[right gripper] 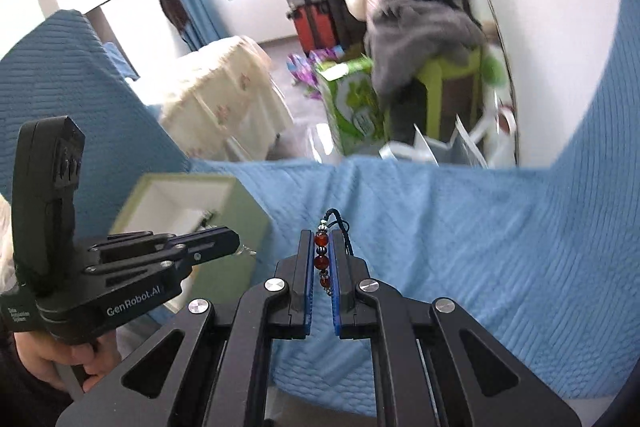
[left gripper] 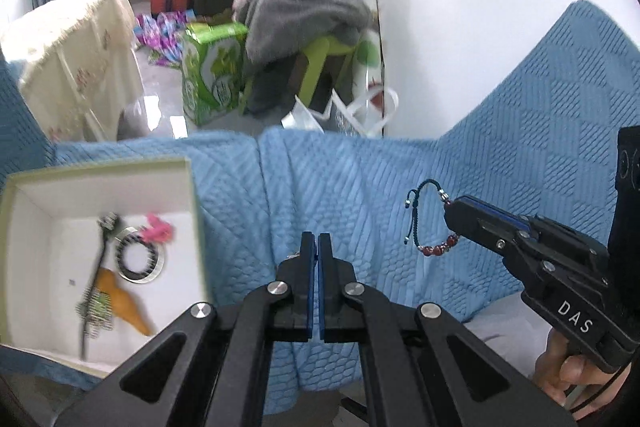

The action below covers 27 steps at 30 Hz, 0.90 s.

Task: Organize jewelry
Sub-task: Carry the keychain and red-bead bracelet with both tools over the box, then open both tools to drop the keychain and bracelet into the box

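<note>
Beaded bracelet [right gripper: 322, 259] dangles above the blue quilted cover [left gripper: 360, 179], red beads pinched between the right gripper [right gripper: 322, 233] fingers. Light, floppy, slippery stuff, best held on the beads. Left gripper [left gripper: 319, 237] fingers closed tight, something small and silvery at their tips. White box [left gripper: 188, 187] stands open on the left; only its rim to clear.

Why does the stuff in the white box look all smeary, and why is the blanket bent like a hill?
Left wrist view: the box and the jewelry inside are motion-blurred; the bracelet looks sharper. Both views: the fisheye lens curves the blue blanket and darkens the corners. Right wrist view: the window glares white.
</note>
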Motion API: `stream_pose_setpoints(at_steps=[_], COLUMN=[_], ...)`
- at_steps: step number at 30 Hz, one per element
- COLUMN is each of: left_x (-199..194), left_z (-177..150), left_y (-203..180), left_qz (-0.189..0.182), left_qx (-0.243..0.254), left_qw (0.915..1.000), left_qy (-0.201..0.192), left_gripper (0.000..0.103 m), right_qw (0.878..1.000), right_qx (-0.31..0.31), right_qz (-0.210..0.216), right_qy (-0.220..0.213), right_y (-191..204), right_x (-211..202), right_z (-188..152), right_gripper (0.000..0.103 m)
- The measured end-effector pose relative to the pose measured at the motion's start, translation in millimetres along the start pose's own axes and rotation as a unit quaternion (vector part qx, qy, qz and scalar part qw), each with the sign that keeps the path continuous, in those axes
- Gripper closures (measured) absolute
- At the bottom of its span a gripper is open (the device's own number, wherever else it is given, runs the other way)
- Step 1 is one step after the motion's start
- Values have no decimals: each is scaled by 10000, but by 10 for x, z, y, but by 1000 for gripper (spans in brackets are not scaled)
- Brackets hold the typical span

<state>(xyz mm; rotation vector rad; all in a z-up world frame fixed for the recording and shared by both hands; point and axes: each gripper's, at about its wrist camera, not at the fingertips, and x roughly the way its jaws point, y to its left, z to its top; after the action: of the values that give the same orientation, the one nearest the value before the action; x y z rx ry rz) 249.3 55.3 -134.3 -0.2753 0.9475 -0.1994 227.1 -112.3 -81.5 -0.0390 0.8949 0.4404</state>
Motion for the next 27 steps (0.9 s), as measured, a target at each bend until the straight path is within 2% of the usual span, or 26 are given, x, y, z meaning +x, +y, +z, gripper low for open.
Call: stream_pose_setpoints(at_steps=[7, 14, 22, 27], left_x=[-517, -828, -767, -538], left_z=[170, 173, -129, -385], left_y=[292, 812, 1402, 1677], left_qz=[189, 492, 748, 813], left_qx=[-52, -257, -586, -744], left_qw=[9994, 9976, 9949, 9939], left_qy=[-270, -413, -328, -59], left_gripper=[103, 103, 103, 103], right_qw=[9991, 9974, 9959, 9943], right_qx=[-301, -546, -617, -544], right_qz=[260, 470, 574, 590], right_qy=[-135, -58, 332, 707], right_y=[521, 999, 1344, 1413], right_x=[-133, 8, 510, 855], right_z=[272, 343, 60, -191], right_gripper=[98, 98, 98, 98])
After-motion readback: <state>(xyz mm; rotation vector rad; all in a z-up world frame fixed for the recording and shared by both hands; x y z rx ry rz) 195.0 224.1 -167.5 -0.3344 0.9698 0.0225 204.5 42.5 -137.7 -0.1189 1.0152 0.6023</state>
